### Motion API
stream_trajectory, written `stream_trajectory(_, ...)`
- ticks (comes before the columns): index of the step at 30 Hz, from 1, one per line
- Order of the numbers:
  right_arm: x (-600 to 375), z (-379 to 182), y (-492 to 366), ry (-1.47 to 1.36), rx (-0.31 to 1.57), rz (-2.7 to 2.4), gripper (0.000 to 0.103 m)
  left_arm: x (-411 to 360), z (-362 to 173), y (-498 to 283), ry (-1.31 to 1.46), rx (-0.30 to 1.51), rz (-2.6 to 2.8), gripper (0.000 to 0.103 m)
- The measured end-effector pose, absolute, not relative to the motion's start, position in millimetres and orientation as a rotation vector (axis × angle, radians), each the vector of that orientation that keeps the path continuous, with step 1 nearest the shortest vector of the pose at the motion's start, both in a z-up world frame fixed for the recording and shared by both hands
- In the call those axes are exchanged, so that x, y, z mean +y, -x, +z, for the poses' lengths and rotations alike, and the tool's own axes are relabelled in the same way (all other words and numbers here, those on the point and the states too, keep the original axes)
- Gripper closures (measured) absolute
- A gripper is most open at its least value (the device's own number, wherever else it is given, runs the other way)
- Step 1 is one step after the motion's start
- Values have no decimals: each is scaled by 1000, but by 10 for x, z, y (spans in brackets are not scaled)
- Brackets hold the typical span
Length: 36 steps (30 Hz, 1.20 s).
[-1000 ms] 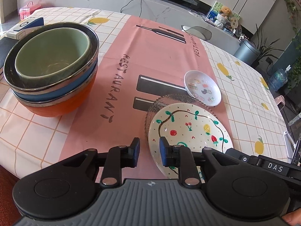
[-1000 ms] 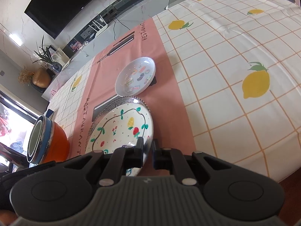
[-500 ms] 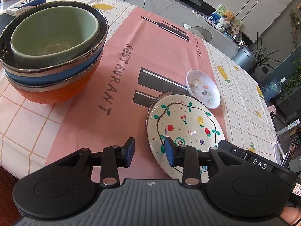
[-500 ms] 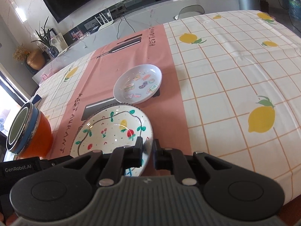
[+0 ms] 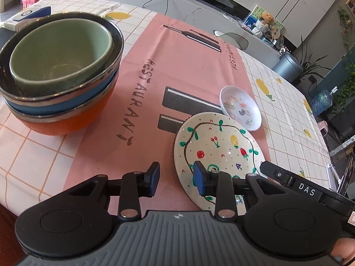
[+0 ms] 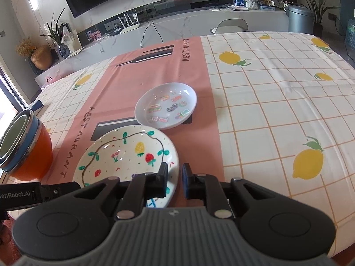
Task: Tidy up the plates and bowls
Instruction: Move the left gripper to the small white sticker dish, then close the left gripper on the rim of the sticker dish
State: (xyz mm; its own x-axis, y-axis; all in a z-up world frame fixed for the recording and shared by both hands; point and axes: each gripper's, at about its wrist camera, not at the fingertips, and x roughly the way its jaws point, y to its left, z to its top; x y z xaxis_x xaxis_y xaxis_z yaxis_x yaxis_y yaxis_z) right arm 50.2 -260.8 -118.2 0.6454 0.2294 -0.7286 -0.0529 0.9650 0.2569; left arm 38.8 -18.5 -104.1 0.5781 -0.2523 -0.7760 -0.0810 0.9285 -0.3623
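Note:
A white plate painted with fruit [image 5: 218, 146] [image 6: 126, 153] lies on the pink runner, on a glass plate whose edge [image 5: 173, 140] shows at its left. A small white dish with stickers [image 5: 240, 107] [image 6: 166, 106] sits just behind it. My left gripper [image 5: 176, 178] is open, its jaws straddling the fruit plate's near left rim. My right gripper [image 6: 174, 180] is slightly open, its jaws on either side of the plate's right rim. A stack of bowls, green [image 5: 60, 53] inside blue inside orange [image 5: 64, 119], stands at the left; it also shows in the right wrist view [image 6: 24, 150].
A box [image 5: 28, 18] lies behind the bowl stack. The table's near edge runs just below both grippers. The lemon-print cloth [image 6: 277, 102] stretches to the right of the runner. A chair back [image 6: 229, 25] stands at the table's far side.
My left gripper has opened wider beside the fruit plate's left rim. My right gripper, shut on the plate's right rim before, has opened a little. Both views have shifted.

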Motion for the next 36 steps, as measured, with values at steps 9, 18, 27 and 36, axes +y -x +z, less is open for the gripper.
stream_trajectory(9, -2689, -943, -517, -251, 795, 146, 61, -349, -797, -573, 274, 873, -149, 65)
stream_trajectory(18, -2788, -812, -697, -263, 741, 111, 32, -519, -640, -961, 273, 845, -219, 63)
stream_trajectory(27, -2910, -903, -977, -299, 746, 11, 28, -592, -712, -1355, 319, 853, -248, 49)
stream_trajectory(36, -2963, -1118, -1205, -332, 793, -7, 44, -648, -983, -1644, 356, 925, -276, 47)
